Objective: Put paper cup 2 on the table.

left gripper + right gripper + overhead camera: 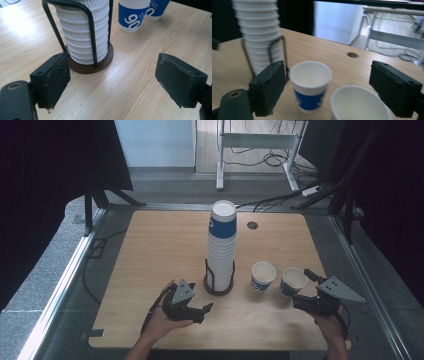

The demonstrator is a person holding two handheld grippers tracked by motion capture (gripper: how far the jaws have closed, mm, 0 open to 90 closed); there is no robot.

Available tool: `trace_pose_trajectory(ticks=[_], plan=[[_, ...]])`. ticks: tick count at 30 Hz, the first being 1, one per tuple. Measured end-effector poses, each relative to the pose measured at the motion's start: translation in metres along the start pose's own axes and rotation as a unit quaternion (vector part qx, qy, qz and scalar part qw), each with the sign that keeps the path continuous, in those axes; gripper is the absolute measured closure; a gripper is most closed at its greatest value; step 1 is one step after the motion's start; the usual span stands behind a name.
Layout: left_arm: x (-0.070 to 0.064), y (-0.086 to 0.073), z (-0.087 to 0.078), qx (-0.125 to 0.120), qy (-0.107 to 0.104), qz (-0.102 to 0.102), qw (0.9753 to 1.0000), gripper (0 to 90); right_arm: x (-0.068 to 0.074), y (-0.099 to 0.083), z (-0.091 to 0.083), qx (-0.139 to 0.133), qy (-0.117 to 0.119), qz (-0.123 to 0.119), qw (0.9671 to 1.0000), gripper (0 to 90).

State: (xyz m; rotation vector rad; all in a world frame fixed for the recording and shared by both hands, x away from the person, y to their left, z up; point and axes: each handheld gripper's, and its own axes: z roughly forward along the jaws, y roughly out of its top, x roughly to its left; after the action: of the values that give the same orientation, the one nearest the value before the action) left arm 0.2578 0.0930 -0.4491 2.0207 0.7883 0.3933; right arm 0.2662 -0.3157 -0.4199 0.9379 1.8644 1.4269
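Right hand-held gripper [329, 92]: jaws spread wide, empty, hovering low just behind nearer paper cup [359, 105], rim between the jaws, apparently lined up to take or just let go of it. Second paper cup [310, 83] upright just beside, blue band facing the camera, both cups on the wooden table [150, 250] right of the stack. Left hand-held gripper [112, 80]: likewise open, holding nothing, low over the table in front of the wire cup holder [91, 63]. Stack of inverted paper cups [222, 245] tall inside that holder, kept upright by the wires, ready for pulling off singly.
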Motion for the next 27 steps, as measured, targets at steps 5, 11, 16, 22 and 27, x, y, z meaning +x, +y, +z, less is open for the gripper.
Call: trace_pose_trajectory(ticks=[5, 11, 16, 22, 27], plan=[[0.001, 0.0, 0.0, -0.001, 0.001, -0.001, 1.0, 12.9, 0.022, 0.006, 0.009, -0.007, 0.062, -0.009, 0.998, 19.2], [0.0, 0.0, 0.0, 0.0, -0.001, -0.001, 1.0, 12.9, 0.056, -0.001, 0.038, 0.018, 0.141, -0.014, 0.9898, 21.6], [0.001, -0.001, 0.0, 0.001, -0.002, -0.001, 1.0, 12.9, 0.08, -0.012, 0.061, 0.049, 0.176, -0.023, 0.9829, 22.1], [0.0, -0.001, 0.001, 0.003, -0.003, 0.001, 1.0, 12.9, 0.096, -0.024, 0.078, 0.077, 0.195, -0.028, 0.9775, 22.5], [0.001, -0.001, 0.0, 0.003, -0.003, 0.001, 1.0, 12.9, 0.096, -0.024, 0.079, 0.073, 0.205, -0.018, 0.9758, 22.6]])
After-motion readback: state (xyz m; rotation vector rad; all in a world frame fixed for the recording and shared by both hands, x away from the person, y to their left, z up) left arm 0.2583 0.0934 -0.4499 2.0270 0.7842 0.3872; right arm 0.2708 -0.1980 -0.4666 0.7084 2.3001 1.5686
